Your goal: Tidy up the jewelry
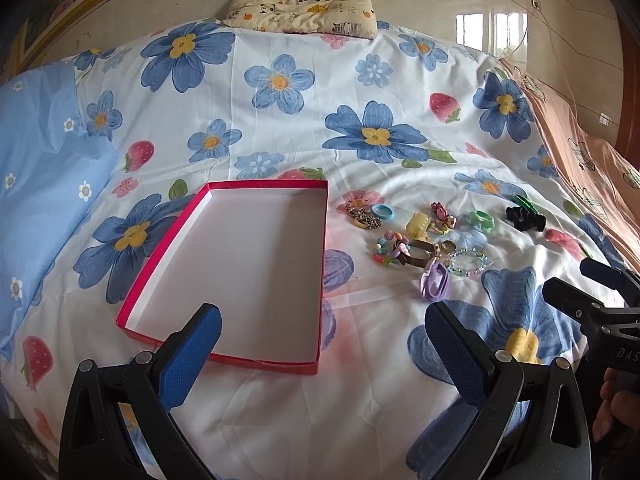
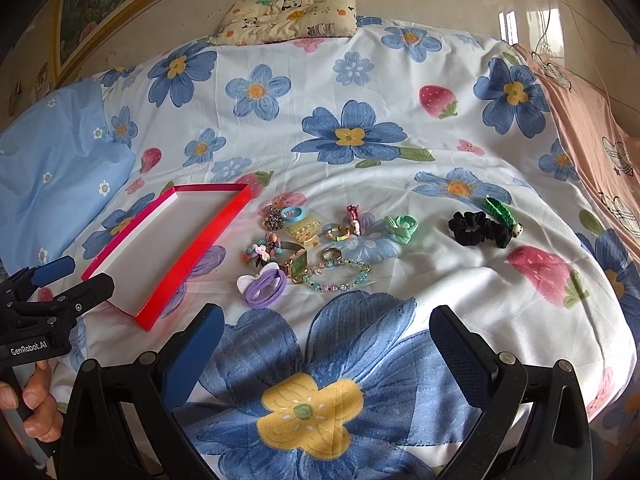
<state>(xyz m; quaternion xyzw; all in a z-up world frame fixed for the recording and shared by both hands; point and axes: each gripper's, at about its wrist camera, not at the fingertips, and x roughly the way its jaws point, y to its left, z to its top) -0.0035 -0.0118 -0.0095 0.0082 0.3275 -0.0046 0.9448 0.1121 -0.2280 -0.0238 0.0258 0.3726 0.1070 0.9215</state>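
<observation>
An empty red box (image 1: 240, 264) with a white inside lies on the flowered bedspread; in the right wrist view it (image 2: 188, 256) sits at the left. Right of it lies a cluster of jewelry: a purple hair tie (image 2: 264, 286), a green-faced watch (image 2: 298, 262), a bead bracelet (image 2: 340, 276), a ring (image 2: 332, 255), a green tie (image 2: 400, 228) and a black scrunchie (image 2: 478, 228). The cluster also shows in the left wrist view (image 1: 424, 240). My left gripper (image 1: 322, 332) is open over the box's near edge. My right gripper (image 2: 326, 334) is open, just short of the cluster.
A blue pillow (image 1: 44, 184) lies at the left. A small panda-print pillow (image 1: 304, 10) sits at the far end. A pink blanket (image 2: 592, 136) runs along the right side. The wall is behind the bed.
</observation>
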